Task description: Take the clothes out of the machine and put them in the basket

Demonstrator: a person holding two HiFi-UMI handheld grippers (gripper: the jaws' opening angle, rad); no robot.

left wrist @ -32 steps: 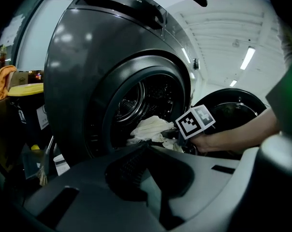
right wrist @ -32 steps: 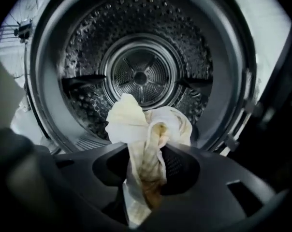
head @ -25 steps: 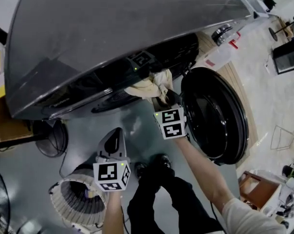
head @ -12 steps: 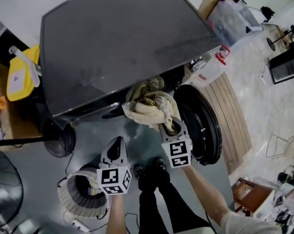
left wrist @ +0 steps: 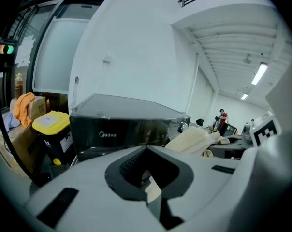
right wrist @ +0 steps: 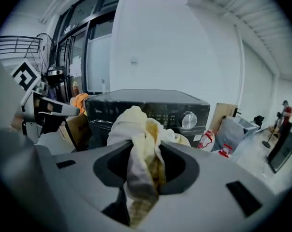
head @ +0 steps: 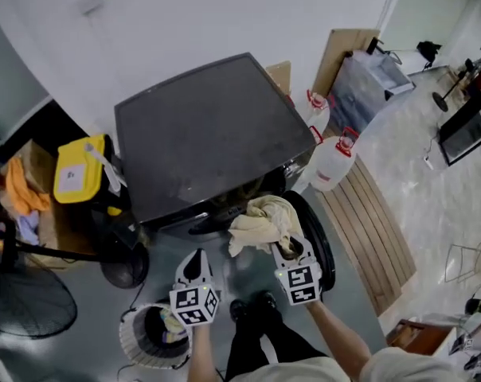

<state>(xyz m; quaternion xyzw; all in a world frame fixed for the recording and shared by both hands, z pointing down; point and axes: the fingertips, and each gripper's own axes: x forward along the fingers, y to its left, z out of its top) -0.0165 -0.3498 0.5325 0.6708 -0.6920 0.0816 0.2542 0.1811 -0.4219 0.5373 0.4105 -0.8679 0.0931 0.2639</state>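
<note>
The dark grey washing machine (head: pixel 201 134) stands with its round door (head: pixel 318 241) swung open to the right. My right gripper (head: pixel 284 241) is shut on a cream cloth (head: pixel 259 220) and holds it in the air in front of the machine's opening. In the right gripper view the cloth (right wrist: pixel 136 129) bunches between the jaws of the right gripper (right wrist: pixel 143 151) and trails down. My left gripper (head: pixel 197 255) is shut and holds nothing; it hangs just above the white slatted basket (head: pixel 138 342), which has clothes inside. In its own view the left gripper (left wrist: pixel 147 151) faces the machine (left wrist: pixel 126 124).
A yellow-lidded bin (head: pixel 80 169) and a box with an orange cloth (head: pixel 24 188) stand left of the machine, and a floor fan (head: pixel 25 301) is nearer. Two white jugs (head: pixel 332 164) and a wooden pallet (head: pixel 376 229) lie to the right. The person's shoes (head: pixel 260 305) are between the grippers.
Both grippers have risen. The right one has drawn the cream cloth out of the drum opening and up. The view has pulled up and away, so the machine looks smaller.
</note>
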